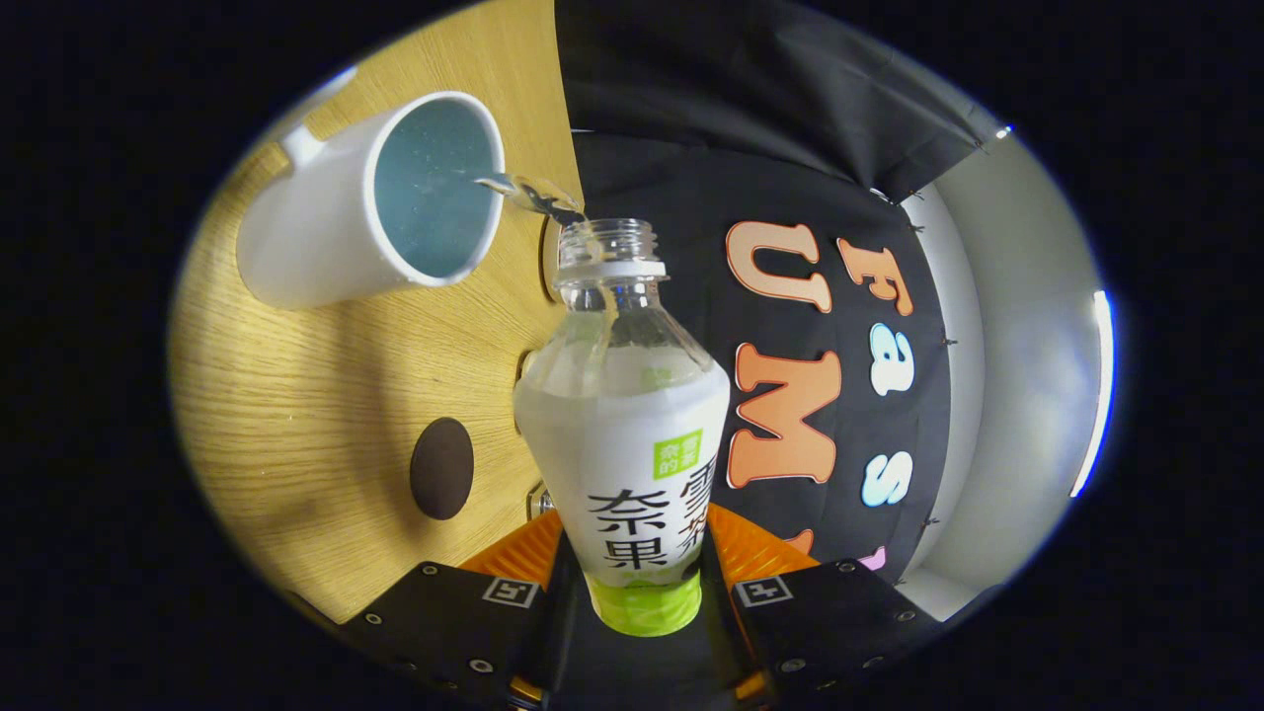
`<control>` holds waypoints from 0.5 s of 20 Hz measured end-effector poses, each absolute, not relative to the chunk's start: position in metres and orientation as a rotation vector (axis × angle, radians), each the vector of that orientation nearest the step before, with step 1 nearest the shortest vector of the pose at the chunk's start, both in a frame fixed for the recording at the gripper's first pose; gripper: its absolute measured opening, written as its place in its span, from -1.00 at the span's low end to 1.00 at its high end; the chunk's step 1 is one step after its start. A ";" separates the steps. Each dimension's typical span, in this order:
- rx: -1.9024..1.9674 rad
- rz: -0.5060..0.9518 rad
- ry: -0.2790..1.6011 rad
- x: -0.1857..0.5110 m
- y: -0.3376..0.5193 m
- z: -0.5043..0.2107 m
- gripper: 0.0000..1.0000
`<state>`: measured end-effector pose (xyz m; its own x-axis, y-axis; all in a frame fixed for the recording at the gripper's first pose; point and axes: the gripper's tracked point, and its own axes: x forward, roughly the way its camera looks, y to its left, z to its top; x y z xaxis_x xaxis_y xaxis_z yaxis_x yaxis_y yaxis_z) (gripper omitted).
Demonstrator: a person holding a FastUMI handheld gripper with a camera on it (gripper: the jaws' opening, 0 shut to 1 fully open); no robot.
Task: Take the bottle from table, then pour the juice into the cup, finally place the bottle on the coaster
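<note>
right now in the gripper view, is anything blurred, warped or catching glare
Gripper view: fisheye bends the table edge and wall; the bottle, clamped in the gripper, is sharp; the clear stream into the cup glints; the coaster is slightly soft; a bright light strip glares beyond the wall.

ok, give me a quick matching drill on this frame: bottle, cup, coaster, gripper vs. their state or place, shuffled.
Column one:
1. bottle
2. cup
3. coaster
4. gripper

Column two:
A. white, with liquid streaming into its mouth
B. dark oval lying bare on the wooden table, nothing on it
C. shut on the bottle, a finger on either side
D. uncapped, tipped toward the cup, clear liquid leaving its neck

Pairs: 1-D, 2-A, 3-B, 4-C
</note>
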<state>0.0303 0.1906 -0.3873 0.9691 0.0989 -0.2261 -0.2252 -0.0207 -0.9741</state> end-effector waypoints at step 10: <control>-1.608 0.243 0.074 0.032 0.191 -0.384 0.15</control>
